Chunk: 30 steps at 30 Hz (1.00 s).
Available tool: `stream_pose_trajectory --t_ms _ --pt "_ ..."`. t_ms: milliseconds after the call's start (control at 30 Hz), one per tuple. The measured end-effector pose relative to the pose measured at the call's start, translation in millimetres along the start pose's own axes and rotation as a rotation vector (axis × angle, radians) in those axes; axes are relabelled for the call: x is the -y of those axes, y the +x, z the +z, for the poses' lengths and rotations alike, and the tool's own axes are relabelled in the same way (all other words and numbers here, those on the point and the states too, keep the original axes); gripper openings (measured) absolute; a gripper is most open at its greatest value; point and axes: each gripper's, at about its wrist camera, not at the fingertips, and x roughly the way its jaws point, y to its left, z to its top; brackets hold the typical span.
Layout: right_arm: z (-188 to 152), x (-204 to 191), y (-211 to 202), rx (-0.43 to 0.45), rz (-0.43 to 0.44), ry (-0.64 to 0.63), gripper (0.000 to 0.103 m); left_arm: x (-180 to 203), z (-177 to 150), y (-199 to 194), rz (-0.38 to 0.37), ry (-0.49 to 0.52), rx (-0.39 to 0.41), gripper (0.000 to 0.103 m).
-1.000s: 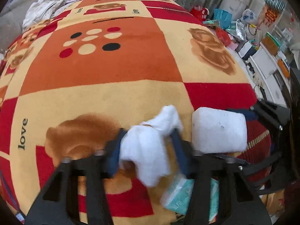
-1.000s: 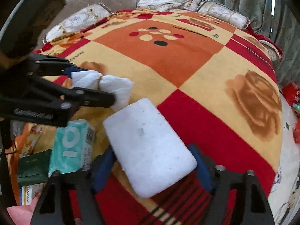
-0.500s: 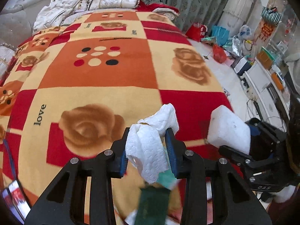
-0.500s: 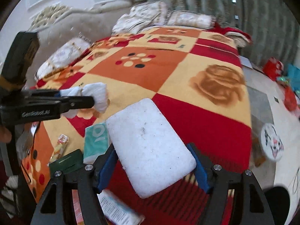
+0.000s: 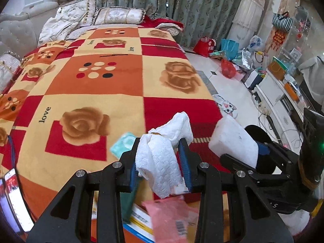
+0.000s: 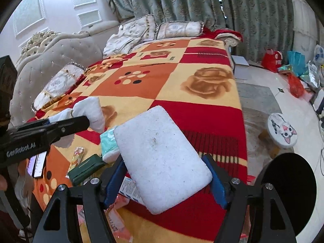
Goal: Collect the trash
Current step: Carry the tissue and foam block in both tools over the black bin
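Observation:
My left gripper [image 5: 161, 163] is shut on a crumpled white paper towel [image 5: 162, 151], held above the near edge of the bed; the towel also shows in the right wrist view [image 6: 89, 111]. My right gripper [image 6: 164, 178] is shut on a white foam slab [image 6: 162, 158], which also shows at the right of the left wrist view [image 5: 232, 141]. On the blanket below lie a teal tissue pack [image 6: 108, 143], a dark green box [image 6: 87, 169], a candy wrapper [image 6: 78, 155] and pink and white wrappers [image 5: 174, 216].
The bed carries a red, orange and yellow blanket [image 5: 97, 93] with pillows [image 5: 119, 16] at its far end. A black round bin [image 6: 289, 192] stands on the floor to the right. A cat-print stool [image 6: 282, 130], bags [image 5: 226, 48] and two phones [image 6: 37, 163] are around.
Both grippers have lifted and drawn back from the bed with their loads, so more of the room and the near-edge litter has come into view.

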Motion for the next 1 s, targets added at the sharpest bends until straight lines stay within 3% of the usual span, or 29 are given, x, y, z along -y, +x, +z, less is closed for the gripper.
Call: stream_pose_trajectory --t_ms 1000 --pt "-24.0 65.0 -61.8 0.074 -0.103 0.125 0.073 101.8 -11.8 3.8 -0.115 0.09 -0.019 0.034"
